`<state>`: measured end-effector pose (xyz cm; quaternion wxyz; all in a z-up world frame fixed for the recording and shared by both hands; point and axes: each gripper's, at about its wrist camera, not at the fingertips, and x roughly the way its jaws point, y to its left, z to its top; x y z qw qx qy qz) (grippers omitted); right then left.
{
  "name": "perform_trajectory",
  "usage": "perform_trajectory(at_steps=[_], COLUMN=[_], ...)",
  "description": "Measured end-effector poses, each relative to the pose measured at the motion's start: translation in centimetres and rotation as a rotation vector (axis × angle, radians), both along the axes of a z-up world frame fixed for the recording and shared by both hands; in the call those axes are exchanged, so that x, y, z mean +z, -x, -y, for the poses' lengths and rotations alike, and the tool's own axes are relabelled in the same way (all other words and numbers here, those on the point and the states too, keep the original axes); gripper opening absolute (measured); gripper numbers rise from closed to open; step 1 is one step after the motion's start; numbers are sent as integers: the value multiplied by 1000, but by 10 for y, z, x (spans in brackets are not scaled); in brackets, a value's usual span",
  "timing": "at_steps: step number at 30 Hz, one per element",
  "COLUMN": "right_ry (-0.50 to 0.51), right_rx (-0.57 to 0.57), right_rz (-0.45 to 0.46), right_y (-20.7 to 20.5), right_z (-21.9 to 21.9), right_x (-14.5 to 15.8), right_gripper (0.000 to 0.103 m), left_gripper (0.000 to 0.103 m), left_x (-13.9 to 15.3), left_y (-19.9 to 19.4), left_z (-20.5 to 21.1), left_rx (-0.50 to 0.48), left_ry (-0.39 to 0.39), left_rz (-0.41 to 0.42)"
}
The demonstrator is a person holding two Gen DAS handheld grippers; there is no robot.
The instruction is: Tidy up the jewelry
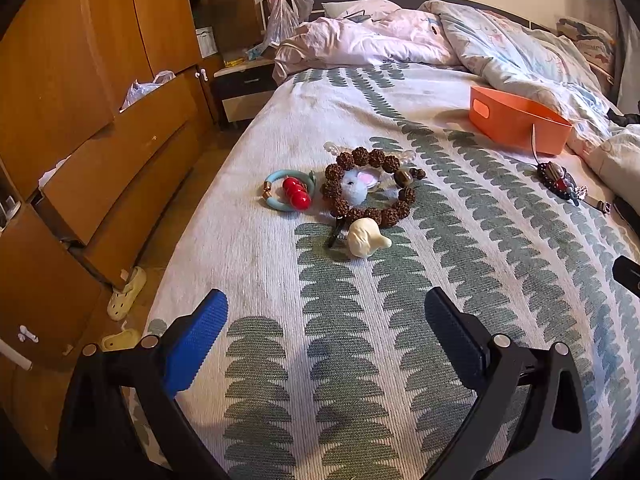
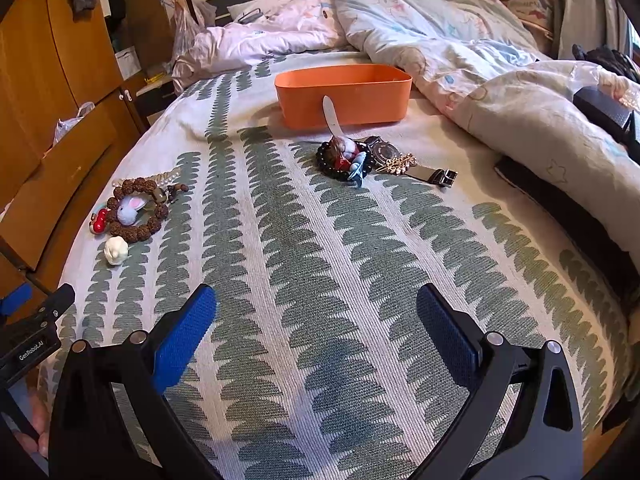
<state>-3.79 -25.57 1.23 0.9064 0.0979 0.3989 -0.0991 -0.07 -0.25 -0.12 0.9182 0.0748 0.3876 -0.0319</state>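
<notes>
An orange box (image 1: 520, 122) (image 2: 344, 94) stands on the bed. In the left wrist view one jewelry pile lies ahead: a brown bead bracelet (image 1: 370, 188) around a fluffy blue charm (image 1: 356, 187), a teal bangle (image 1: 280, 194) with red beads (image 1: 297, 193), and a cream charm (image 1: 365, 237). This pile also shows in the right wrist view (image 2: 138, 210). A second pile holds a black bead bracelet (image 2: 340, 160), a watch (image 2: 386, 152) and a gold piece (image 2: 398, 164); it also shows in the left wrist view (image 1: 558, 178). My left gripper (image 1: 326, 332) and right gripper (image 2: 316, 324) are open and empty above the bedspread.
Rumpled quilts (image 2: 440, 36) lie behind and right of the box. Wooden wardrobe and drawers (image 1: 80, 120) stand left of the bed, with slippers (image 1: 128, 292) on the floor. A dark object (image 2: 600, 108) lies on the quilt at right.
</notes>
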Motion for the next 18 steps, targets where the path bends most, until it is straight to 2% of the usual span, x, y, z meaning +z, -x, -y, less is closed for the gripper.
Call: perform_trajectory(at_steps=[6, 9, 12, 18], right_ry=[11, -2, -7, 47], right_rx=[12, 11, 29, 77], right_rz=[14, 51, 43, 36], right_y=[-4, -6, -14, -30], right_z=[-2, 4, 10, 8], right_x=[3, 8, 9, 10], right_gripper=[100, 100, 100, 99], left_gripper=[98, 97, 98, 97], left_x=[0, -3, -5, -4], left_y=[-3, -11, -18, -32], left_z=[-2, -8, -13, -20], left_rx=[9, 18, 31, 50], left_ry=[-16, -11, -7, 13], left_rz=[8, -7, -16, -14])
